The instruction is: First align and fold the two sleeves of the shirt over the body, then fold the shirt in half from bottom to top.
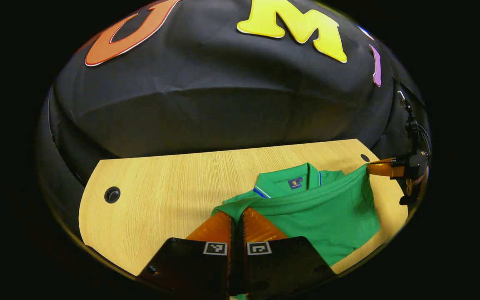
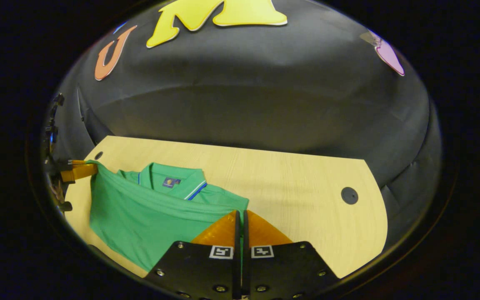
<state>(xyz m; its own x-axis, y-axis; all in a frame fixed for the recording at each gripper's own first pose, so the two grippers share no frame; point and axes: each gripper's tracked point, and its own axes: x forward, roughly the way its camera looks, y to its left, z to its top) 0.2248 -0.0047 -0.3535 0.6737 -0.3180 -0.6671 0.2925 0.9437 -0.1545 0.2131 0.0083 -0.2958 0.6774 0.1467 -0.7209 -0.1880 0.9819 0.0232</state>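
Left gripper view, left to right: wooden table (image 1: 161,187) had a round cable hole (image 1: 112,194) near its left end. Left gripper (image 1: 236,213) sat low centre, fingers pressed together with green fabric pinched between them at the shirt's near left corner. Green shirt (image 1: 323,208) lay right of centre on the table, collar (image 1: 290,180) toward the booth wall, a band of fabric pulled across the chest. At far right, the other gripper's tips met the shirt's edge, lifted just off the table.

Right gripper view, left to right: left gripper (image 2: 85,170) at far left, holding the shirt (image 2: 140,212) edge. Collar (image 2: 173,182) faced the wall. Right gripper (image 2: 240,214) at bottom centre, fingers closed to a thin slit, fabric caught between them at the shirt's corner. Bare table (image 2: 306,200) and a second cable hole (image 2: 349,195) to the right.
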